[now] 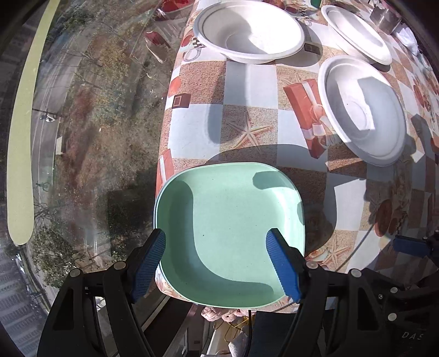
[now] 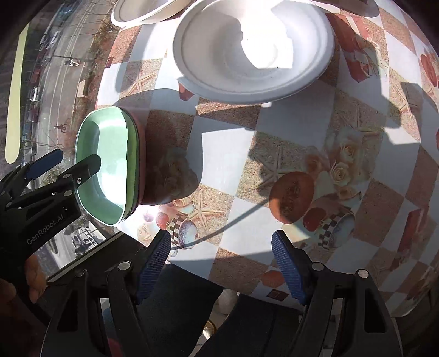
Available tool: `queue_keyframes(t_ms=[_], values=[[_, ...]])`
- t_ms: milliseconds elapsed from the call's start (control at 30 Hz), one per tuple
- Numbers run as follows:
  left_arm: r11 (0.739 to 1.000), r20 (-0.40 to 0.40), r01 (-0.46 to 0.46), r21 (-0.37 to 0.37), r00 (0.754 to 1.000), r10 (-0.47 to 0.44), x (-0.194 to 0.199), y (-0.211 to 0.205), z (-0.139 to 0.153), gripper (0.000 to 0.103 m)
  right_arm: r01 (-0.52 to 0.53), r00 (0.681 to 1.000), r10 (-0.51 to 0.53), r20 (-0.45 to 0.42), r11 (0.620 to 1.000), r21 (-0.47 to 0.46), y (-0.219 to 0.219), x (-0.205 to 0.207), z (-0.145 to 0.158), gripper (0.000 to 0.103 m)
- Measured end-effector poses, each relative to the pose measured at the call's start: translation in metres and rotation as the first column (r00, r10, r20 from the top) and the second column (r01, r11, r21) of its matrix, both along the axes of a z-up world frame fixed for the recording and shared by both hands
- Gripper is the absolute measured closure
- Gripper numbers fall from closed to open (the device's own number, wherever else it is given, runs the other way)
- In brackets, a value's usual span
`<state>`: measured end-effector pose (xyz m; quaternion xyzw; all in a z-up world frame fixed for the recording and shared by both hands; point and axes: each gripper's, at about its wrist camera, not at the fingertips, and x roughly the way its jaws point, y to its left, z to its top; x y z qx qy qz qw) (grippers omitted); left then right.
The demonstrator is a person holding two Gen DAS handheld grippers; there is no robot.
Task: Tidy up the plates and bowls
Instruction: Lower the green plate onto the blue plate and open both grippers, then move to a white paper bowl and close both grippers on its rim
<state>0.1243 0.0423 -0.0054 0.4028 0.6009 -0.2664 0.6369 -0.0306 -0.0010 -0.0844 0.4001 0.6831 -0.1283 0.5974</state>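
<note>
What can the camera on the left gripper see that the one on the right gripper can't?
Only the left wrist view shows the third white bowl at the far right, the metal container behind it, and the green plate seen face-on between the left gripper and its open jaws.

Only the right wrist view shows the right gripper, open over bare tablecloth, and the person's hand holding the left tool.

Both show the green plate at the table's edge, the nearest white bowl, another white bowl, and the street below.

Bare counter (image 2: 230,153) lies open before the right tongs (image 2: 221,263); white bowls (image 2: 252,49) crowd the far side, green plates (image 2: 109,162) the left edge.
</note>
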Motion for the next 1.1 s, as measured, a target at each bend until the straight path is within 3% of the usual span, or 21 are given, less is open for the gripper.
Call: queue_keyframes(t_ms=[233, 367, 567, 767, 800, 1100], values=[[1.0, -0.016, 0.018, -0.008, 1.0, -0.018, -0.014, -0.004, 0.001, 0.024, 0.065, 0.997, -0.065, -0.046, 0.998, -0.011, -0.034, -0.044, 0.008, 0.026], [1.0, -0.005, 0.002, 0.003, 1.0, -0.002, -0.013, -0.003, 0.003, 0.024, 0.04, 0.998, -0.041, -0.042, 0.999, -0.009, -0.042, -0.055, 0.012, 0.026], [0.997, 0.033, -0.074, 0.023, 0.997, 0.073, 0.004, 0.017, 0.003, 0.024, -0.075, 0.997, 0.075, -0.018, 0.997, -0.005, -0.004, -0.009, 0.006, 0.026], [0.98, 0.073, -0.199, 0.02, 0.978, 0.197, 0.032, 0.055, 0.002, 0.024, -0.179, 0.984, 0.179, 0.021, 0.984, -0.017, 0.018, 0.025, 0.009, 0.026], [0.978, 0.076, -0.205, 0.029, 0.976, 0.202, 0.035, 0.059, 0.0, 0.024, -0.183, 0.983, 0.183, 0.026, 0.983, -0.019, 0.025, 0.047, 0.006, 0.026], [0.987, 0.093, -0.135, 0.088, 0.988, 0.127, 0.032, 0.071, -0.029, 0.024, -0.23, 0.973, 0.228, -0.032, 0.97, -0.076, 0.037, 0.058, 0.001, 0.026]])
